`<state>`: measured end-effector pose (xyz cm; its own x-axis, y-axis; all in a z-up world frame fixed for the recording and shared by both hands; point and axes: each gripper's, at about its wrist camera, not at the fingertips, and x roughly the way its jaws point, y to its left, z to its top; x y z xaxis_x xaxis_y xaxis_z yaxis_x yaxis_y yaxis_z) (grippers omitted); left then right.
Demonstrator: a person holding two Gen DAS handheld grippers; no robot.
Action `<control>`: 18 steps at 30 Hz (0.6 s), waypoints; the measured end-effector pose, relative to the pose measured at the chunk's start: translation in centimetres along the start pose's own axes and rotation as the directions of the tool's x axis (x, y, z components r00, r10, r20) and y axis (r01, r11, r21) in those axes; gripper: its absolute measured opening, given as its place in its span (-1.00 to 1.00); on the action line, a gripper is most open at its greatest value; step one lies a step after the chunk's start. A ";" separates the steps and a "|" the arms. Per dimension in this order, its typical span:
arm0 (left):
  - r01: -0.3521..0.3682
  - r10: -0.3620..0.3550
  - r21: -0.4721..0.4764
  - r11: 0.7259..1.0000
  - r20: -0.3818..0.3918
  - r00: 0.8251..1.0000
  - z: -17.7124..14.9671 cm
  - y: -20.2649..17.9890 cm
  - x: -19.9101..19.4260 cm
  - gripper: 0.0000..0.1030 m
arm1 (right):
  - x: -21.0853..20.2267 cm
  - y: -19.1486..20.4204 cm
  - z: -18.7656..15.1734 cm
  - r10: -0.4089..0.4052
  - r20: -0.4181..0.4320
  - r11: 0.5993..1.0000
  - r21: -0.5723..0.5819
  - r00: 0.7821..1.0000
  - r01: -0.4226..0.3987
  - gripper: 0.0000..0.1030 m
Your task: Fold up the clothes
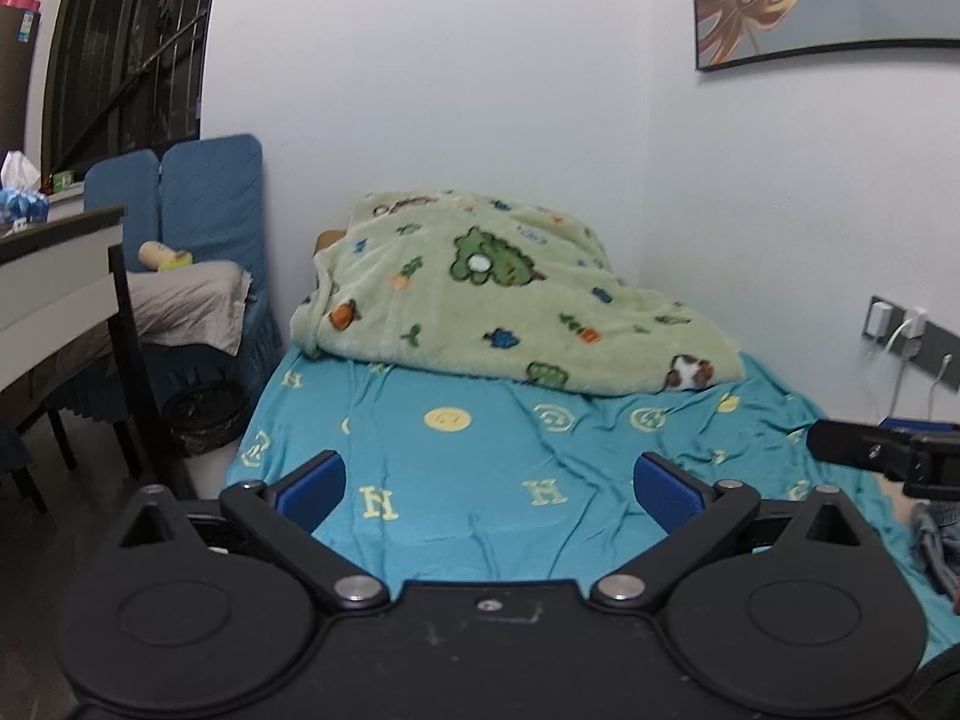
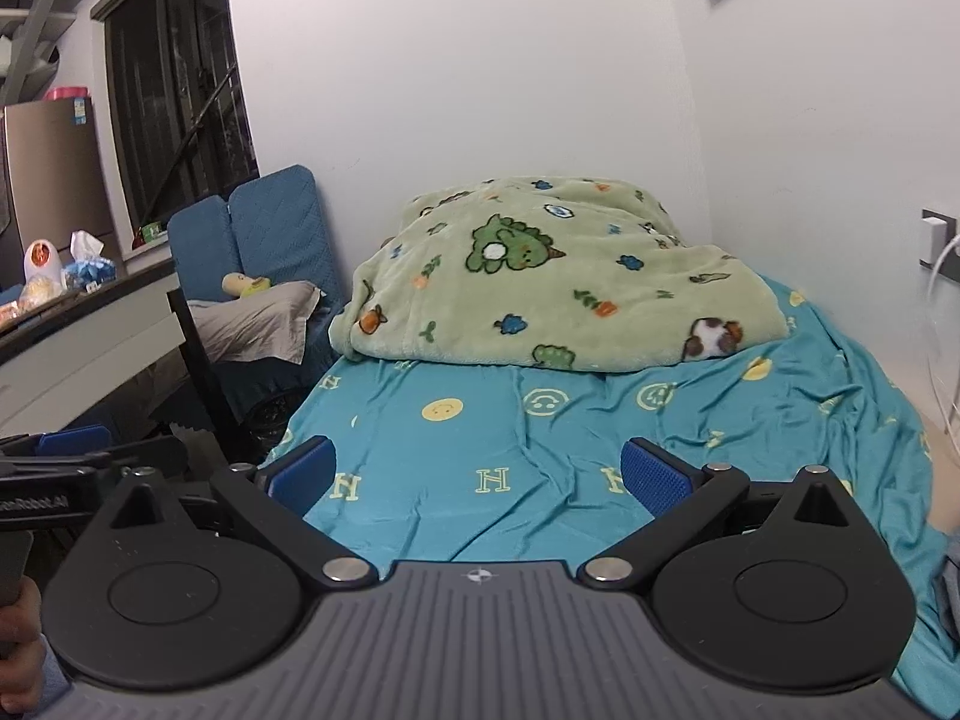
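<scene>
Two grippers hang above the bed, side by side. The left gripper (image 1: pixel 489 483) has its blue pads spread wide and holds nothing; only the turquoise sheet (image 1: pixel 480 516) shows between them. The right gripper (image 2: pixel 477 471) is just as wide apart and also has nothing in it. At the lower right edge of the left view lies some grey-blue cloth (image 1: pixel 936 546), perhaps the garment to fold, but it is cut off and I cannot be sure. A green fleece blanket (image 2: pixel 540 282) with cartoon animals is heaped in the middle of both views, against the wall.
</scene>
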<state>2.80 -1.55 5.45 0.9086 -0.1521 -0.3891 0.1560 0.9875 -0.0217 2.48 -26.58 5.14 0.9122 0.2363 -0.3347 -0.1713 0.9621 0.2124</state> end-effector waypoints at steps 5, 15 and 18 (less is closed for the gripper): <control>-0.009 0.008 -0.021 1.000 -0.029 1.000 -1.4 0.6 2.0 0.99 | 1.9 0.3 -0.6 0.000 0.015 1.000 -0.024 1.000 0.000 1.00; -0.025 0.024 -0.015 1.000 -0.057 0.998 -2.5 1.1 3.4 0.99 | 3.7 -0.2 -1.9 -0.003 0.009 1.000 -0.016 1.000 0.004 1.00; -0.020 0.019 -0.024 1.000 -0.056 0.998 -2.9 1.1 3.2 0.99 | 3.7 -0.8 -2.6 -0.008 0.008 1.000 -0.004 1.000 0.008 1.00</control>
<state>4.79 -0.79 1.46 0.8884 -0.1309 -0.4401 0.1284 0.9911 -0.0356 5.01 -26.09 1.35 0.9163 0.2279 -0.3293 -0.1658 0.9644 0.2061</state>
